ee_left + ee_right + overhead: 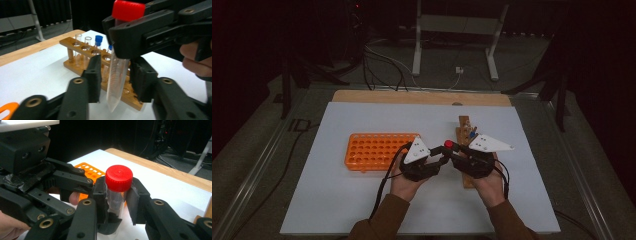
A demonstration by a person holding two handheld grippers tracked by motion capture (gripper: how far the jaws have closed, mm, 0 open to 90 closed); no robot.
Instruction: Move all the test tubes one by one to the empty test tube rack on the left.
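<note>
A clear tube [117,77] with a red cap [119,178] hangs upright above the white mat, just in front of the wooden rack [72,65]. My right gripper [118,193] is shut on it just under the cap; seen from above, that gripper [453,148] reaches in from the right. My left gripper [115,73] has its jaws around the tube's lower, tapered part, with a thin gap showing on one side. From above, the left gripper [442,156] meets the right one beneath the red cap [448,144].
The wooden rack [464,131] holds a blue-capped tube [98,41] and a few open glass tubes. An orange tube rack [377,150] lies to the left on the white mat [337,200]. Behind the mat runs a bare wooden table edge [412,96].
</note>
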